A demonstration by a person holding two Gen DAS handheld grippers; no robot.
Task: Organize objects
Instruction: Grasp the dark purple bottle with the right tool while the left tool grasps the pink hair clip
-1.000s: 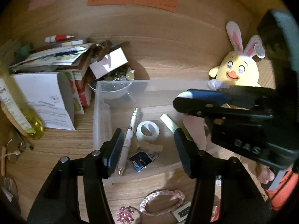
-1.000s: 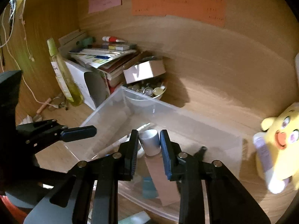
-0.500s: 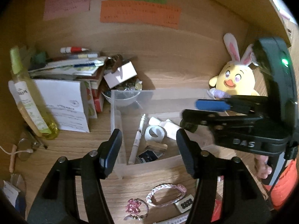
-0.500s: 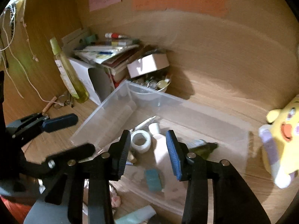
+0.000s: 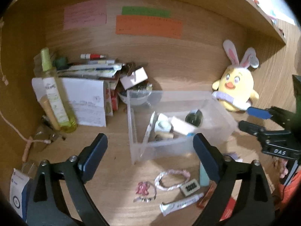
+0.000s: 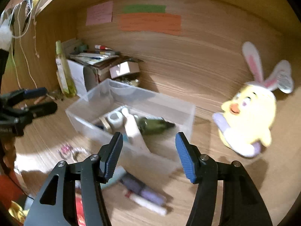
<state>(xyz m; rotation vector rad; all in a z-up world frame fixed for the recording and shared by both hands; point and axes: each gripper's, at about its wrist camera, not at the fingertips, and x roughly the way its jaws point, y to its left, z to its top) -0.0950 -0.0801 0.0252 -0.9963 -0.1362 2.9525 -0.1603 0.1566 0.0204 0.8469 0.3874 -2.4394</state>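
On the tabletop (image 5: 116,171), clear bin (image 5: 169,96) at centre holds tape roll (image 5: 162,126), dark bottle (image 6: 154,125), pale tube (image 6: 132,127). Left gripper (image 5: 149,150) jaws spreading wide, empty; right gripper (image 6: 148,150) jaws opening, empty. Bracelet (image 5: 172,178) lies loose before the bin.

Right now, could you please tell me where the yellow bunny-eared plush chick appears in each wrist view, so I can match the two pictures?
Left wrist view: the plush chick stands at upper right, just beyond the right far corner of the clear plastic bin.
Right wrist view: the plush chick is at the right edge, blurred, to the right of the bin.
Shared landmark: the orange paper strip on the back wall.
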